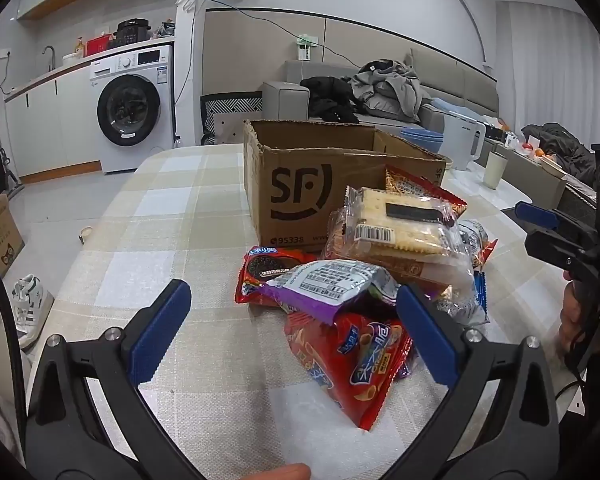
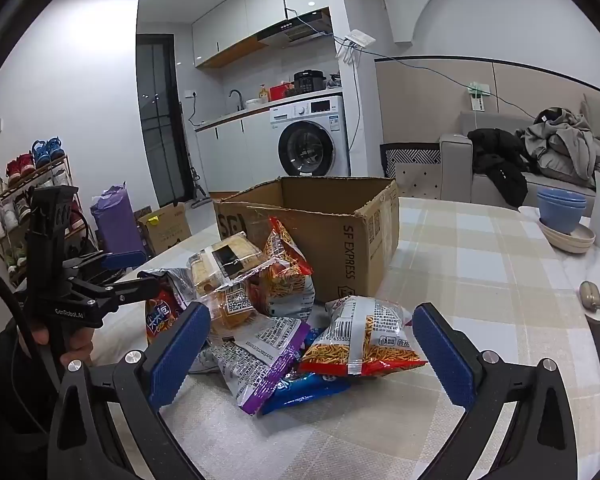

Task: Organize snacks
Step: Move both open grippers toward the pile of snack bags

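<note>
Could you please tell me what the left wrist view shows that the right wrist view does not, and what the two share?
Only the left wrist view shows the Oreo packet and the white kettle.

Only the right wrist view shows the shoe rack, the purple bag and the blue packet.

Both show the open SF cardboard box, the cracker pack, the purple-edged packet, the washing machine, and both hand-held grippers open: left hand-held gripper, right hand-held gripper.
</note>
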A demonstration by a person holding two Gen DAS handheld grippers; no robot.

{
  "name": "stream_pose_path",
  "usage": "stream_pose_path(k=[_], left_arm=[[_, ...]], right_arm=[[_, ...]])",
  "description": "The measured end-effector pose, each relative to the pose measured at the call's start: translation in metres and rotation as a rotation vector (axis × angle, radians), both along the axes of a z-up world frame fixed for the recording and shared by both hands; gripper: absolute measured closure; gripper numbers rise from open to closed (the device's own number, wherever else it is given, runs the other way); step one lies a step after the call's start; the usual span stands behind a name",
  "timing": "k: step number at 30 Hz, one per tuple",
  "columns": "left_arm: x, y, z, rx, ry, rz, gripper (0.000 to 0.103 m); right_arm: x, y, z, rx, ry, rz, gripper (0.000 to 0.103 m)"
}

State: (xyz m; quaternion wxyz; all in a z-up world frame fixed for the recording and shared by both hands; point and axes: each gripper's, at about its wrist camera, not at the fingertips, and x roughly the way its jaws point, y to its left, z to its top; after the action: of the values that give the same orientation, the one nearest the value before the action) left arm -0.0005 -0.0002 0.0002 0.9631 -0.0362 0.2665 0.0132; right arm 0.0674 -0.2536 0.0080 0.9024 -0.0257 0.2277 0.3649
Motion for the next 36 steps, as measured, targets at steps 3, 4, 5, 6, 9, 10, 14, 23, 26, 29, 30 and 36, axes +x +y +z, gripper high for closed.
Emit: stream_pose_path(k=[3, 4, 5, 6, 9, 10, 14, 23, 26, 29, 30, 36], left_arm=[[0.0003, -0.0003, 0.0000, -0.001, 0.011, 0.000, 0.000], [0.0002, -0.0008, 0.0000, -0.002, 0.011, 0.001, 0.000], [0.0002, -0.0015, -0.0001, -0.002, 0.011, 0.002, 0.000], [0.0002, -0.0025, 0.0000, -0.002, 0.011, 0.002, 0.000], [0.0006, -0.0036, -0.0003, -0.006, 0.013, 0.000, 0.000], [0.0007, -0.0010, -0.0002, -0.011, 0.014, 0.002, 0.000], [0.0015, 0.0008, -0.0009, -0.013, 0.014, 0.002, 0.000], [0.0029, 0.0008, -0.0044, -0.017, 0.018, 0.006, 0.000], [0.0032, 0.0008, -0.0048, -0.018, 0.018, 0.005, 0.000], [0.0035, 0.0014, -0.0047, -0.020, 0.019, 0.005, 0.000], [0.0037, 0.0012, -0.0051, -0.020, 0.018, 0.005, 0.000], [0.0037, 0.0019, -0.0045, -0.022, 0.019, 0.004, 0.000]], right_arm=[[0.0001, 0.0001, -0.0001, -0.006, -0.001, -0.004, 0.000], [0.0003, -0.0002, -0.0001, -0.005, 0.000, -0.005, 0.000], [0.0004, -0.0009, -0.0001, -0.002, 0.000, -0.005, 0.000], [0.0004, -0.0018, 0.0000, 0.002, 0.001, -0.006, 0.000], [0.0001, -0.0034, -0.0006, 0.013, 0.004, -0.010, 0.000], [0.0027, -0.0049, -0.0021, 0.012, 0.004, -0.012, 0.000], [0.0037, -0.0052, -0.0021, 0.012, 0.006, -0.010, 0.000], [0.0026, -0.0062, -0.0009, 0.008, 0.009, -0.010, 0.000], [0.0026, -0.0065, -0.0007, 0.007, 0.009, -0.010, 0.000], [0.0028, -0.0072, -0.0011, 0.007, 0.010, -0.011, 0.000], [0.0028, -0.0072, -0.0012, 0.007, 0.010, -0.012, 0.000], [0.0044, -0.0065, -0.0014, 0.003, 0.019, -0.022, 0.000]])
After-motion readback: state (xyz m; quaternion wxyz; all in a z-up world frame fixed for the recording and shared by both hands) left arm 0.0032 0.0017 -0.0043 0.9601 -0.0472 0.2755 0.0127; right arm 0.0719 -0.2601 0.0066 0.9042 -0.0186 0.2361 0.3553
